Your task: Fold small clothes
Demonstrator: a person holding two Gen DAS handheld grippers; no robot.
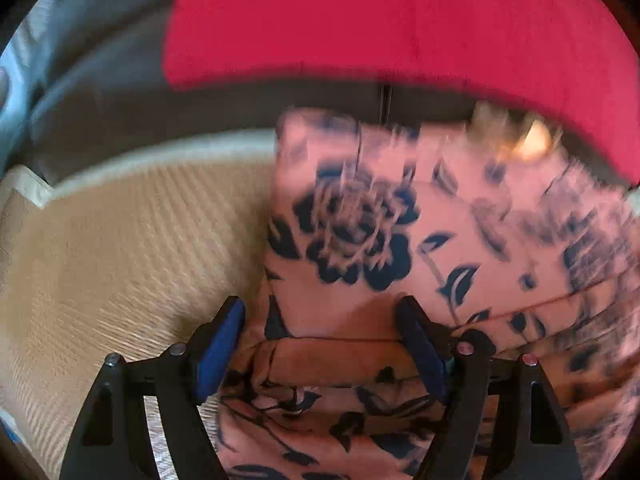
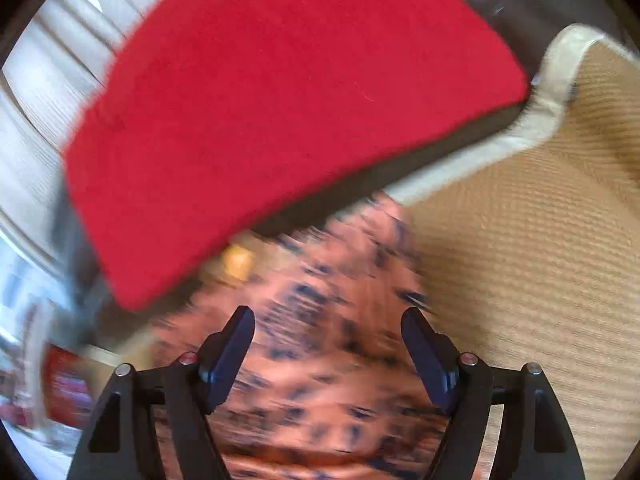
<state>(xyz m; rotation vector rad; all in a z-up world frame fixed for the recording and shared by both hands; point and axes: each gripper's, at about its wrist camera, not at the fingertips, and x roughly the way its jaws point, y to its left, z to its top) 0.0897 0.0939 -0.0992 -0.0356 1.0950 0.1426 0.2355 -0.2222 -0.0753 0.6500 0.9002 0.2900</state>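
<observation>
Below the red cushion (image 1: pixel 400 20), on the woven tan mat (image 1: pixel 120 240), lies the pink garment (image 1: pixel 380 220) with its dark flower print, partly folded: a doubled band of cloth runs crosswise nearest the tongs. Its far edge reaches almost to the cushion. The left gripper (image 1: pixel 322 350) hangs directly over that folded band, jaws spread wide with cloth under the gap and the blue pads (image 1: pixel 220 356) not pressing on it. The right gripper (image 2: pixel 328 354) is likewise released, over the garment's side that lies away from the mat's bare stretch, clasping nothing. The garment's long axis seems to run from the tongs toward the cushion, though blur makes this uncertain. Judging by position, the left hand is nearer the fold edge and better placed to take it next.
</observation>
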